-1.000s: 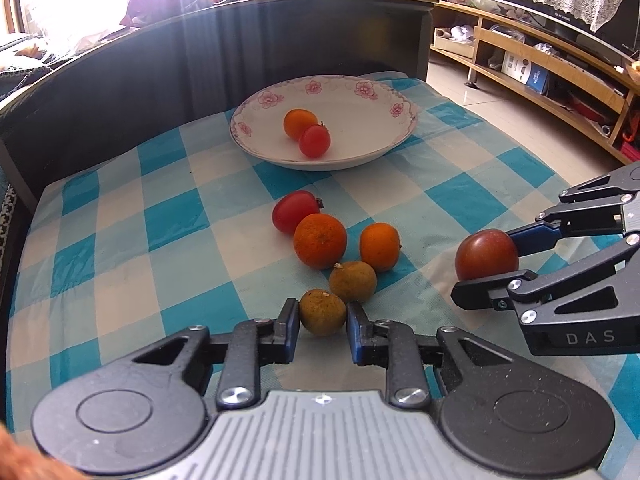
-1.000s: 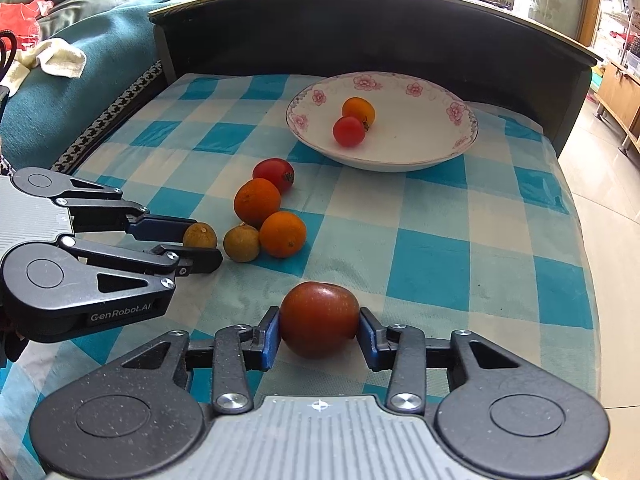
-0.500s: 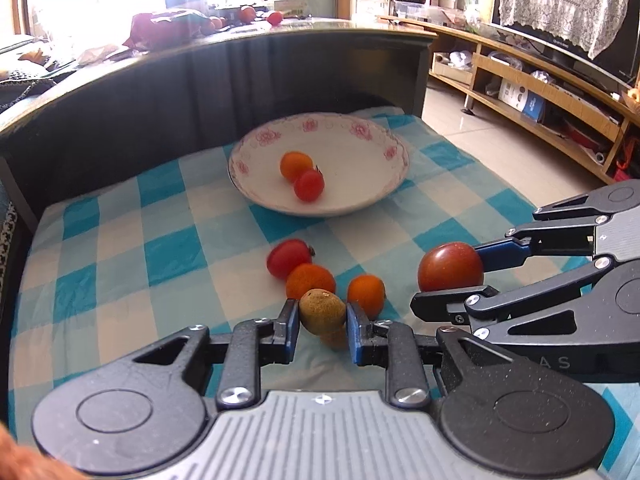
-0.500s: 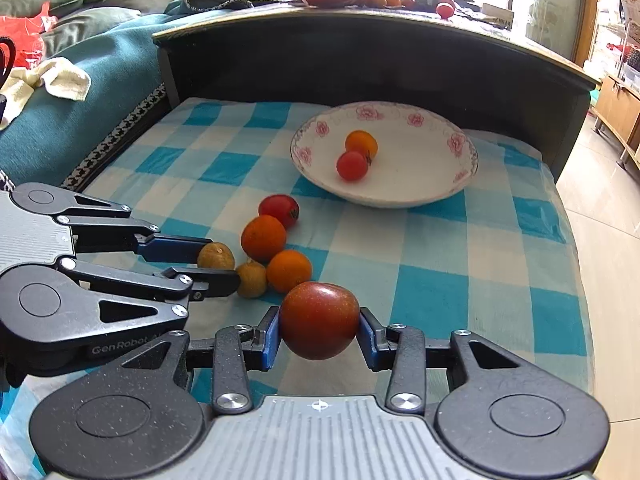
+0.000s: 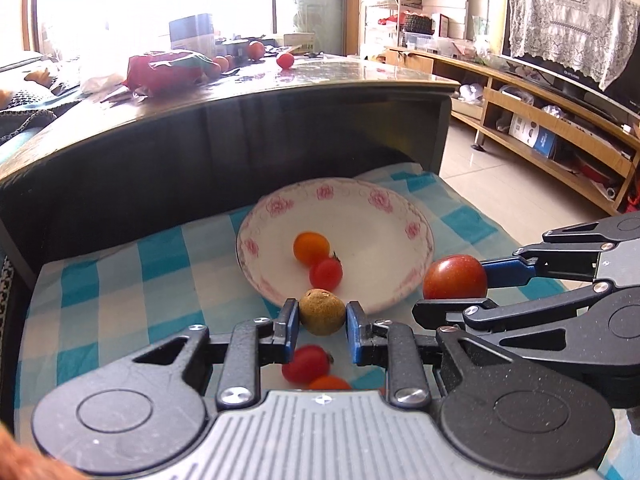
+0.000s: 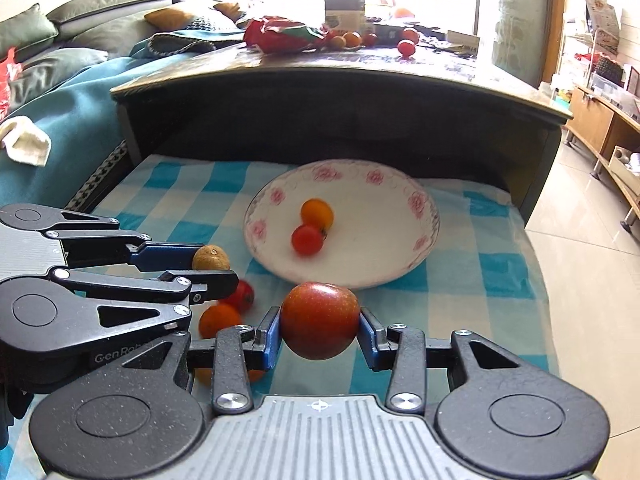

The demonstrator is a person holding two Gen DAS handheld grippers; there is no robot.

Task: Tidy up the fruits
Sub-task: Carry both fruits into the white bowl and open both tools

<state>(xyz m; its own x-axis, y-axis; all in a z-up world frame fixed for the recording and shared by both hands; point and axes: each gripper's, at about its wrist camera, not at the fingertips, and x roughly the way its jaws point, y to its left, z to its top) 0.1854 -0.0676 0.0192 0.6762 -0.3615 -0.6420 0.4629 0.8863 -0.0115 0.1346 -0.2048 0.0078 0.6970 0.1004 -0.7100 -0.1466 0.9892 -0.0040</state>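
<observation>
My left gripper (image 5: 322,316) is shut on a small brown round fruit (image 5: 322,311) and holds it above the cloth, just short of the near rim of the white flowered plate (image 5: 416,280). My right gripper (image 6: 319,332) is shut on a large dark-red tomato (image 6: 319,321), lifted near the plate's (image 6: 416,256) front rim. The plate holds an orange fruit (image 5: 311,248) and a small red tomato (image 5: 326,275). A red tomato (image 5: 306,364) and an orange (image 6: 219,320) lie on the checked cloth below the grippers.
A dark curved table wall (image 5: 200,152) rises behind the plate, with more fruit and a red bag (image 5: 164,72) on its top. The checked cloth (image 5: 120,280) ends at the right, over tiled floor (image 6: 580,260). A teal sofa (image 6: 60,120) stands at the left.
Both grippers lifted their fruits off the cloth and moved forward toward the plate. The loose fruits on the cloth now lie beneath and behind the fingertips.
</observation>
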